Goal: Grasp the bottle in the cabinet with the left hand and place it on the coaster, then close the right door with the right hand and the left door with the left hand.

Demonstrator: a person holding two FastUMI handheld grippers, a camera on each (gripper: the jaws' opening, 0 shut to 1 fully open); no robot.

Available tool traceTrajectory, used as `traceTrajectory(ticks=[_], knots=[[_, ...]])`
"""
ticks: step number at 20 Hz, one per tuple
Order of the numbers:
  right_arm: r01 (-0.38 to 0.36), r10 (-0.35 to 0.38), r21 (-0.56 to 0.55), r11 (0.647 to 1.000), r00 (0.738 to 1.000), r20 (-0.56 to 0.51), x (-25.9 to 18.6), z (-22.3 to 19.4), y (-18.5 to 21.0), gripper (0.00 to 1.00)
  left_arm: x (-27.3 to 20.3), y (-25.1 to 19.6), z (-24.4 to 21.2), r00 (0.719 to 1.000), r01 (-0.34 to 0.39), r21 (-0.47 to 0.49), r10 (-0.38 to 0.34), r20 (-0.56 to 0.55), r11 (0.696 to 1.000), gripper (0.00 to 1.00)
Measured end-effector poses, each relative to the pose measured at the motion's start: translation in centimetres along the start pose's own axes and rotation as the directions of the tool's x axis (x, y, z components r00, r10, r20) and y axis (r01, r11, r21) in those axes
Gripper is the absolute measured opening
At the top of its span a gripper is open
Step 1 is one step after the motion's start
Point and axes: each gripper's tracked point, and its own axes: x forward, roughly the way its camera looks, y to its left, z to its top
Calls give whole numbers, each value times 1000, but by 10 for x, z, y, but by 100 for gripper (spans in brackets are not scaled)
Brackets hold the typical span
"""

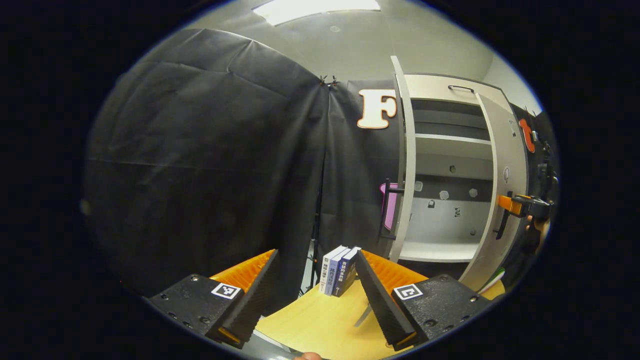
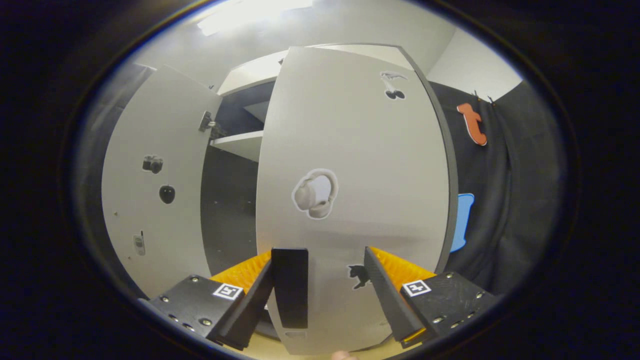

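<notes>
With the right gripper (image 2: 320, 295) spread open at the right door (image 2: 360, 165), its handle (image 2: 290, 287) beside one finger, a glancing push may slip; the left gripper (image 1: 312, 300) hangs open over the table (image 1: 320, 320), left door (image 1: 406, 165) ajar, bottle unseen.

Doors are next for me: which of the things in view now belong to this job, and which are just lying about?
Job:
right door, its handle between the open right gripper
left door
cabinet
left gripper, open

Lying about:
books on the table
</notes>
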Motion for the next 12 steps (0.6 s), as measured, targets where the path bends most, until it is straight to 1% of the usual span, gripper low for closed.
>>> traceTrajectory(ticks=[1,5,6,7,12], knots=[[3,-3,3,1000,1000,2,5,0,1,100,8,0,1,1000,1,3,-1,1,1000,91],[18,-18,11,1000,1000,6,21,-3,6,100,23,3,1,1000,-9,14,9,-2,1000,91],[22,-22,15,1000,1000,6,23,-3,7,100,25,5,1,1000,-14,15,14,-3,1000,95],[25,-25,20,999,1000,6,26,-3,7,100,27,7,1,1000,-19,16,19,-4,1000,91],[46,-47,21,999,999,12,37,-4,8,100,37,16,0,999,-39,5,39,-5,999,91]])
